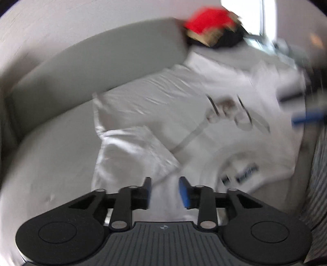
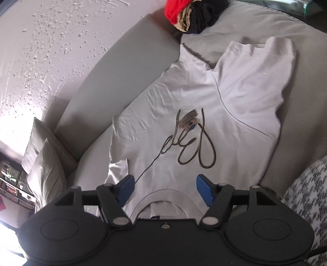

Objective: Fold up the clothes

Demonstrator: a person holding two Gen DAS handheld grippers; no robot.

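White T-shirt (image 2: 184, 126) lies spread on the grey sofa seat (image 2: 255, 30), collar end nearest my 2 cameras, hem end toward the far cushions. A dark looping script print (image 2: 196, 147) runs across the chest. In the right wrist view 1 sleeve is already folded in over the body on the picture's right; the other sleeve (image 2: 117, 169) is bunched at the picture's left, just beside the blue pad there.

Right gripper (image 2: 165, 189): I read the jaws as spread wide, over the collar band (image 2: 163, 194), no cloth between the pads.

Left gripper (image 1: 165, 191): jaws parted by a moderate gap, nothing pinched. Shirt fabric lies beneath and beyond them. This view is motion-blurred, so I cannot tell fine detail of the cloth. At its right edge I see a blurred dark frame with a blue pad (image 1: 306, 118); I take it for the other gripper.

Surroundings:
- Sofa backrest (image 2: 122, 77) runs along the shirt's far-left edge, touching or just beside the fabric.
- Pile of clothes, red, tan and black (image 2: 192, 14), sits at the far end of the seat, near the shirt's hem but apart from it.
- 2 pale cushions (image 2: 45, 159) lean at the picture's left.
- A black-and-white checked fabric (image 2: 306, 194) lies at the right edge.
- Textured white wall (image 2: 51, 51) behind the sofa.

Nothing lies on the shirt.
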